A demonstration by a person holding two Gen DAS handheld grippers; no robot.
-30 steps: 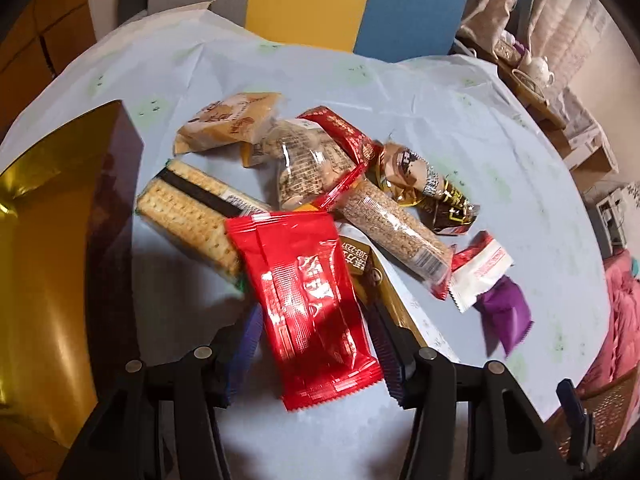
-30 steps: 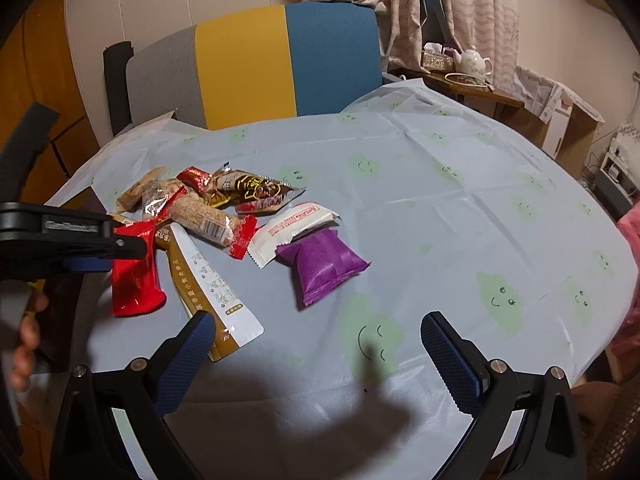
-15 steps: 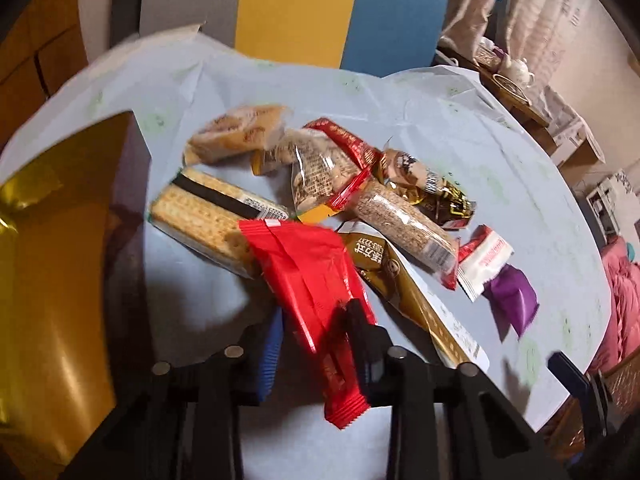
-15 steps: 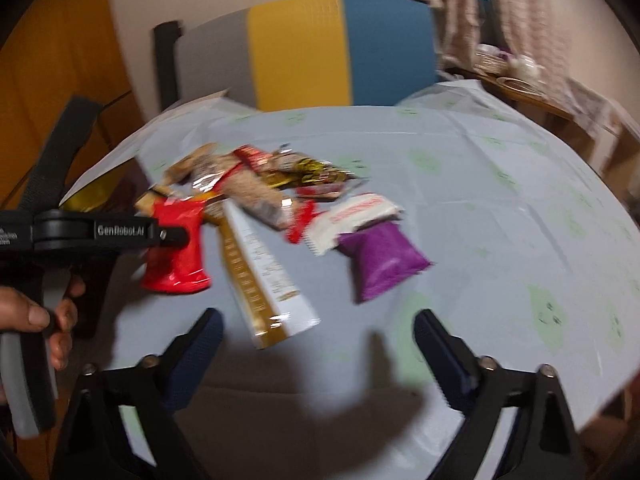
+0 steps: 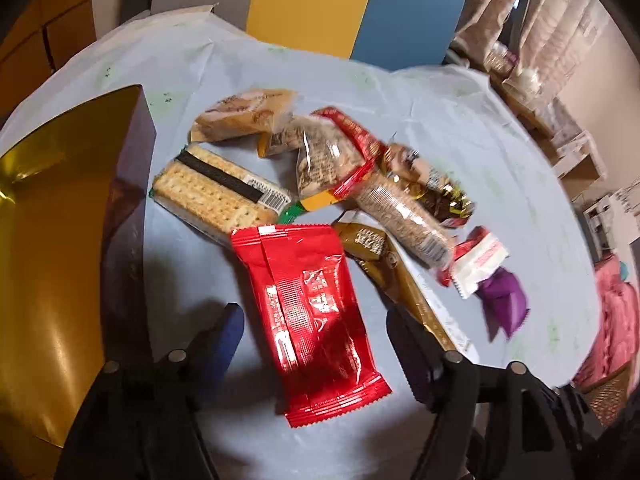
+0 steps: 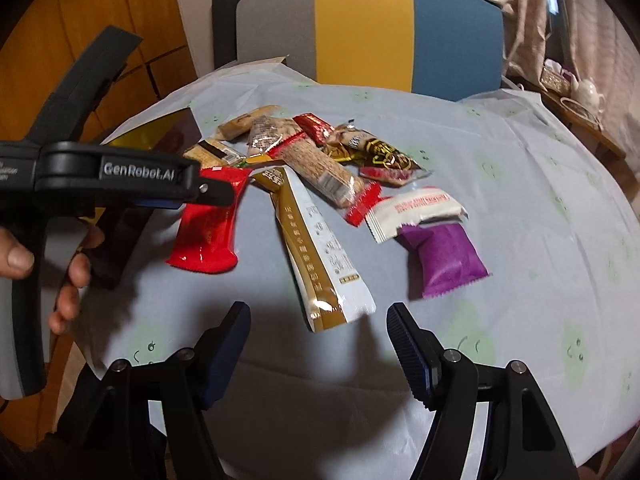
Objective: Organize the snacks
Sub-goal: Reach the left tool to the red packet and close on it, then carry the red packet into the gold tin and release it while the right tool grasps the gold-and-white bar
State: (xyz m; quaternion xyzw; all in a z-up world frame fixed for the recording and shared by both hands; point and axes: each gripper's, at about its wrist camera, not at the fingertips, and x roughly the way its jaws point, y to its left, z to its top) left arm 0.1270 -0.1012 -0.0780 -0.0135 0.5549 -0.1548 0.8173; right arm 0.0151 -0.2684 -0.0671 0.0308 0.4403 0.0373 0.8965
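Note:
A heap of snack packets lies on the light-blue tablecloth (image 5: 460, 128). The red packet (image 5: 312, 312) lies flat between the fingers of my left gripper (image 5: 316, 338). Its jaws are opening and the pads stand clear of the packet on both sides. In the right wrist view the left gripper (image 6: 208, 196) hangs over the red packet (image 6: 208, 228), with a person's hand (image 6: 68, 276) on its handle. My right gripper (image 6: 318, 328) hovers just short of the gold-and-white packet (image 6: 320, 252). Its jaws are closing with nothing between them.
An open box with a gold lining (image 5: 60, 240) stands at the left. Cracker pack (image 5: 212, 196), sesame bar (image 5: 400, 216), white packet (image 6: 416, 212) and purple packet (image 6: 444, 260) lie around. A grey, yellow and blue chair (image 6: 360, 28) stands behind the table.
Half a second ago my left gripper was shut on the red packet; now it is open and the packet lies flat. The right gripper's jaws have narrowed and it has rolled and neared the gold-and-white packet.

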